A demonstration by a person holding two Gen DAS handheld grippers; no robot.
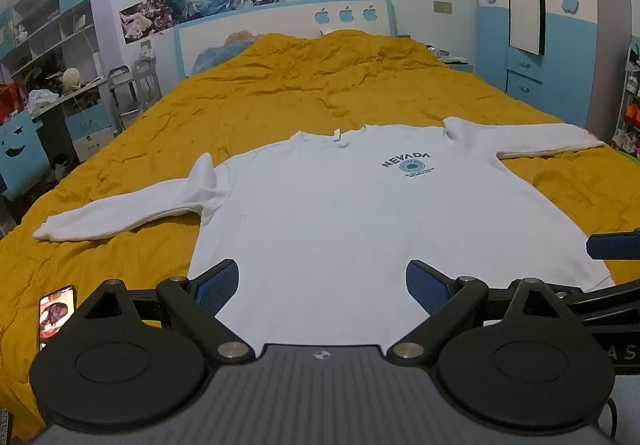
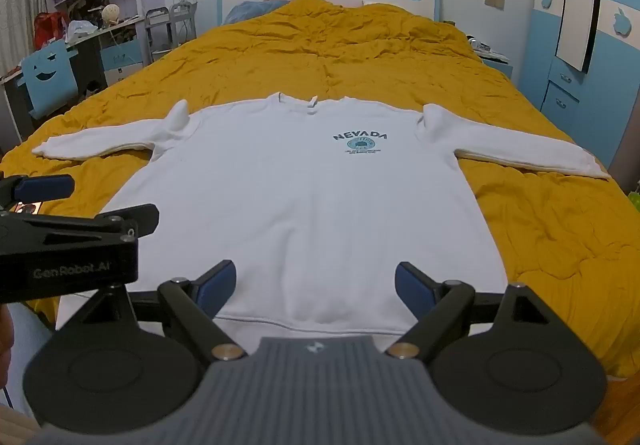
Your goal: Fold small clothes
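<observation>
"NEVADA" printed on white sweatshirt point(image 2: 304, 181) chest, smaller lines under it unreadable; "GenRobot.AI" on left gripper point(image 2: 72, 269) body

- The left wrist view looks forward and downward between its own spread jaws, low over the near hem of the white sweatshirt point(image 1: 320, 205), facing the headboard point(image 1: 280, 21).
- The right wrist view sits just beside it, aimed the same way, with the hem under its jaws.
- Both share the sweatshirt, the yellow bed point(image 2: 320, 45) and the far wall; each catches the other's jaws at its edge.
</observation>
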